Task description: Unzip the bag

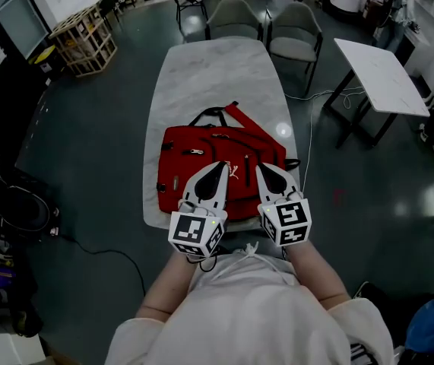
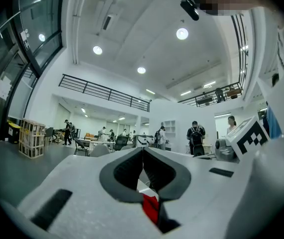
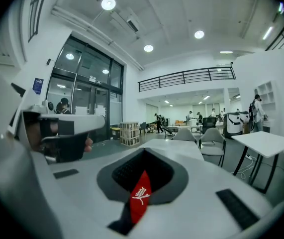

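A red backpack (image 1: pixel 201 154) with black straps lies flat on the white marble table (image 1: pixel 217 74). Both grippers hover over its near edge, side by side and pointing away from me. In the head view, my left gripper (image 1: pixel 221 166) has its tips together, as does my right gripper (image 1: pixel 262 169). In the left gripper view, the left gripper (image 2: pixel 142 152) is shut, and red bag fabric (image 2: pixel 150 208) shows in the slit behind its tips. In the right gripper view, the right gripper (image 3: pixel 144 152) is shut on a red pull tab (image 3: pixel 140 195) with a white logo.
Two grey chairs (image 1: pixel 233 17) (image 1: pixel 296 29) stand at the table's far end. A white side table (image 1: pixel 384 74) is to the right and a wooden crate (image 1: pixel 87 40) to the far left. A cable runs across the floor by the table's right edge.
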Demonstrator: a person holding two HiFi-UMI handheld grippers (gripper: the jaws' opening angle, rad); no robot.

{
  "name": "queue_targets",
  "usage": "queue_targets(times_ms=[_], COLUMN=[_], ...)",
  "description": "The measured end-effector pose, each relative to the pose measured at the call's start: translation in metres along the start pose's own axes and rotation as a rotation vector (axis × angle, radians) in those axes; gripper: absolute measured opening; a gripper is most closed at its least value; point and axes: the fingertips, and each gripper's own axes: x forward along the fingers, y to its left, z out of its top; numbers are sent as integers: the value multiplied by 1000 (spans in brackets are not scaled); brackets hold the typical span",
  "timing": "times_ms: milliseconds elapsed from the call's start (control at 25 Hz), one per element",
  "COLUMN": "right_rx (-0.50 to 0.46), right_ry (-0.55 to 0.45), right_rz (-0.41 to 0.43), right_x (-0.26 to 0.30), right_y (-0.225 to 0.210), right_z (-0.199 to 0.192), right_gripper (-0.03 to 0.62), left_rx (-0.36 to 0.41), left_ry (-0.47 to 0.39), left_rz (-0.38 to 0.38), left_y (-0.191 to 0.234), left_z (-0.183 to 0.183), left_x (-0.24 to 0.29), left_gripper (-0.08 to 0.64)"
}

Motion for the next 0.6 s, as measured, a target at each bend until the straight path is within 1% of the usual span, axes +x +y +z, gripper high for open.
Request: queue_targets(times_ms=[160, 320, 600], right_rx=[15, 4, 20], right_ry=[-10, -45, -52], right_rz=[3, 8, 6], right_x=[-2, -5, -9], right_y=[4, 7, 6], right_z=[-1, 3, 4], right_gripper=[26, 26, 26], left_rx=[4, 8, -6], left_ry=[8, 21, 26], left_rz=[2, 5, -15], left_y=[1, 3, 0], left_z=[-2, -5, -5], left_x=[-2, -2, 1], left_gripper=[21, 21, 21])
